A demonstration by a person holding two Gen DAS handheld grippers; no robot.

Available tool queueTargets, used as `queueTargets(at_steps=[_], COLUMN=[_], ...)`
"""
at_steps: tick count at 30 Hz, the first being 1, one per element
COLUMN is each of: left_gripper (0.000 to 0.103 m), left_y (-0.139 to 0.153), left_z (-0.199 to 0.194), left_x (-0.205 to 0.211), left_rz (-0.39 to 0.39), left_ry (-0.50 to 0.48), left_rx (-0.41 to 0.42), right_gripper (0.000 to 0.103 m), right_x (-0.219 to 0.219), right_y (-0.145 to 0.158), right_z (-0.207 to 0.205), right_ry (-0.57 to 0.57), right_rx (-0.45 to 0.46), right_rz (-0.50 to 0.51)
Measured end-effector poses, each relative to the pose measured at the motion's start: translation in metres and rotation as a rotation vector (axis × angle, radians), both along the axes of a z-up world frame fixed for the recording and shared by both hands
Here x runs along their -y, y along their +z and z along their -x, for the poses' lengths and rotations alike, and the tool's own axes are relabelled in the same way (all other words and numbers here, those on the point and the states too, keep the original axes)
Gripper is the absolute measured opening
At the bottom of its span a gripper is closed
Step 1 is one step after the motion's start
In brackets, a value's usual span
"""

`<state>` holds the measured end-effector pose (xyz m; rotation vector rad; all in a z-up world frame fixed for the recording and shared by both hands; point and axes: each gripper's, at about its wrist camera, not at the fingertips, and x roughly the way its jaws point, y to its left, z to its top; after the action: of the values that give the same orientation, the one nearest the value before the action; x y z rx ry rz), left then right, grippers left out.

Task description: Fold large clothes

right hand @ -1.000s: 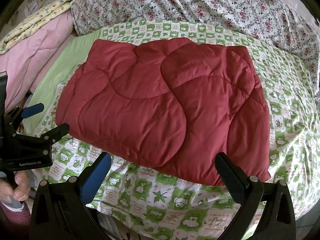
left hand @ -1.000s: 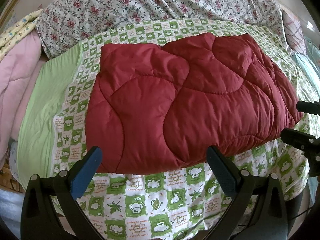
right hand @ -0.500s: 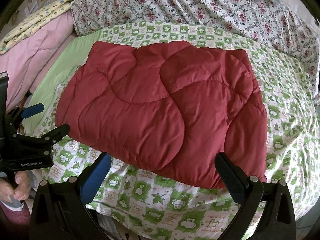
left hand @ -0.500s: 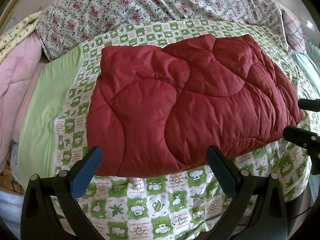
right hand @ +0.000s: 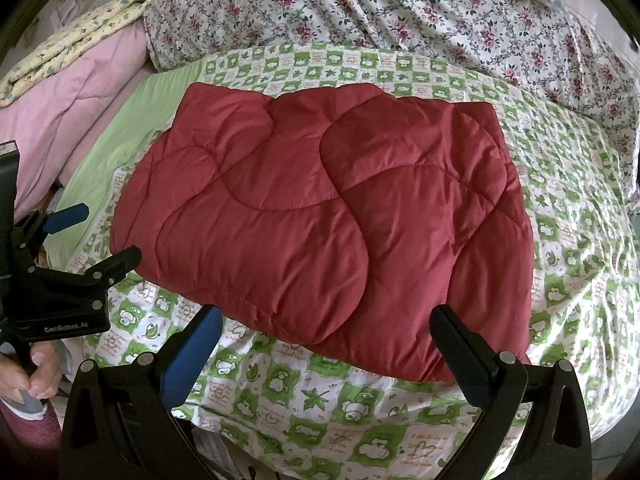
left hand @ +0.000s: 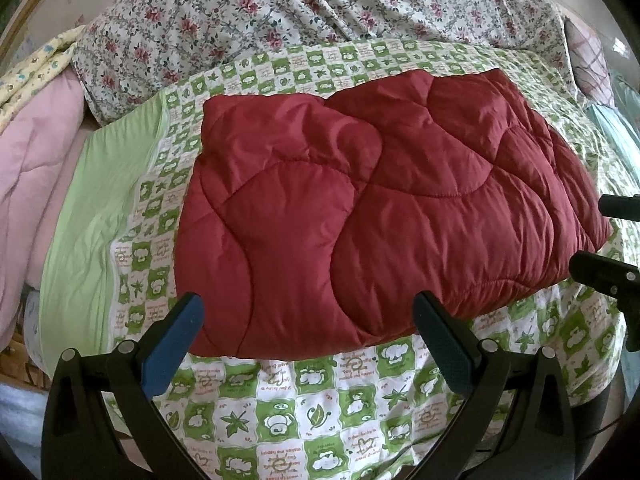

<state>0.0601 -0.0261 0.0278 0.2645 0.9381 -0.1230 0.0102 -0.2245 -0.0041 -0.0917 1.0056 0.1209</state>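
Quilt: red quilted garment or comforter, lying as a folded, thick rectangle on the bed's green-checked sheet; layered edge visible along its right side in the right wrist view.
Position: centred on the sheet, near edge close to both grippers but touching neither.
Left gripper: fingers wide apart, holding nothing; blue pad and black pad on either side of the near hem, clear of the fabric.
Right gripper: likewise spread open and empty, hovering over the sheet just short of the near edge.
Hand: person's hand wrapped round the left gripper's handle, low left in the right wrist view.
Change over the last second: bundle sits slightly farther up the frame in both views, with more checked sheet showing below the hem; grippers pulled back a little; shape of the bundle unchanged, jaws wide throughout.
Meaning for task: reads as release after a completed fold; bundle holding its shape unaided, no spring-back seen.
Progress, judged: at least one fold done; rectangle wide enough for one more fold across, otherwise finished.
Surroundings: floral bedding heaped behind; pink quilt at left, well apart.
Risk: puffy, slippery filling likely to slide if gripped on a single layer.
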Motion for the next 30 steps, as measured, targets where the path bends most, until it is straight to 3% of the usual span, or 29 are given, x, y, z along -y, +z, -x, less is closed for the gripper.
queueTargets(at_steps=[30], left_gripper=[0.103], left_y=[0.0016], left_z=[-0.0023], left_x=[0.0012], left_rz=[0.018], left_ry=[0.003], left_rx=[-0.010], right_gripper=[0.103], right_x=[0.0032], right_y=[0.0017], right_z=[-0.0015], right_ry=[-0.006], right_rx=[0.000], right_rz=[-0.004])
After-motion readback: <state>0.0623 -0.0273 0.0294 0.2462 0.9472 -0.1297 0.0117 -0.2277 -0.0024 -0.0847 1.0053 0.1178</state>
